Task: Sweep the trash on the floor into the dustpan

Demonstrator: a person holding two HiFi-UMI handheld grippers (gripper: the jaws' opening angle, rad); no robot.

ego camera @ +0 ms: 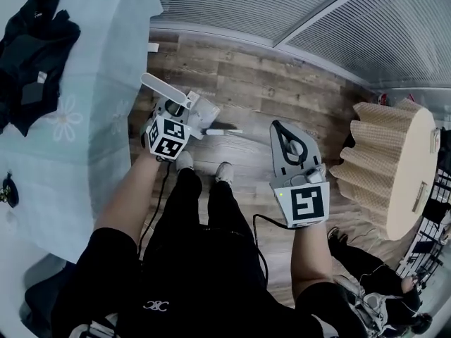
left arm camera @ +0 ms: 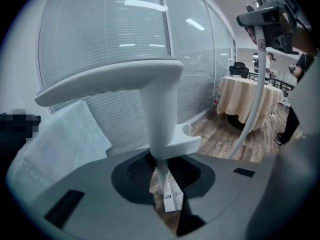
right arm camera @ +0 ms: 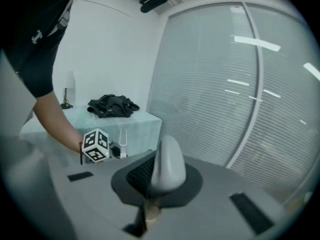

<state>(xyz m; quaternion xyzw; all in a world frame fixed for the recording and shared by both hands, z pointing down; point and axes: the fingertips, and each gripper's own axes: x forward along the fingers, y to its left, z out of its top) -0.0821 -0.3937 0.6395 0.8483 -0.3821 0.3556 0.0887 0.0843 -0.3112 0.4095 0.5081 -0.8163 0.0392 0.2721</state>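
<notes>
I held L gripper (ego camera: pixel 180 113) clamped on white handle (ego camera: pixel 164 89), R gripper (ego camera: pixel 296 162) on grey handle (right arm camera: pixel 167 166); sweeping apparently unstarted, all of it left.

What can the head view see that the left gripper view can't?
Only the head view shows shoes, black clothes on the blue-covered table, and the right hand-held gripper shut on a grey handle. Only the left gripper view shows the camera on the person's head. Both show the white handle in the left hand-held gripper, the beige-covered round table and the wooden floor.
</notes>
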